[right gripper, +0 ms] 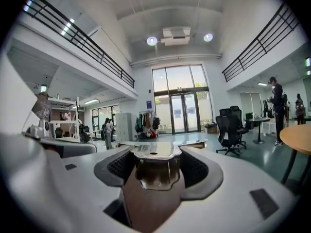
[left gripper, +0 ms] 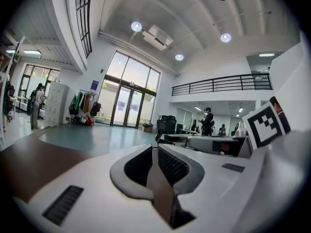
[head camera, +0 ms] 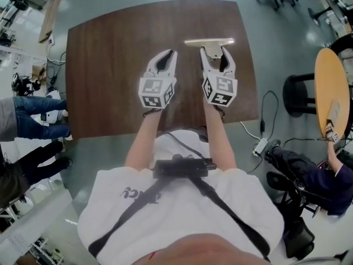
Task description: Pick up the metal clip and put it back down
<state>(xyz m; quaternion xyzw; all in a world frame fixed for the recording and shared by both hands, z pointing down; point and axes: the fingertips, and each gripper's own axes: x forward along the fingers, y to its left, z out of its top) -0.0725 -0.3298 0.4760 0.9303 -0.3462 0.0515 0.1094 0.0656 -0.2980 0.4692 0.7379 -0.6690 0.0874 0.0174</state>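
On the far half of the dark wooden table [head camera: 110, 65], towards its right, the metal clip [head camera: 209, 41] lies as a pale, shiny bar set crosswise near the far edge. The right gripper [head camera: 213, 48] reaches to it from the near side; its jaws are closed on the clip's polished handle [right gripper: 154, 154], which fills the space from one ribbed pad to the other. Whether the clip rests on the wood or is raised just clear of it cannot be told. Just left of it, the left gripper [head camera: 171, 52] points the same way over bare wood, its jaws brought together with only a thin slit between them and nothing held. Well off to the right, beyond the table, a seated person [head camera: 325, 173] reaches to a round wooden tabletop [head camera: 331, 87].
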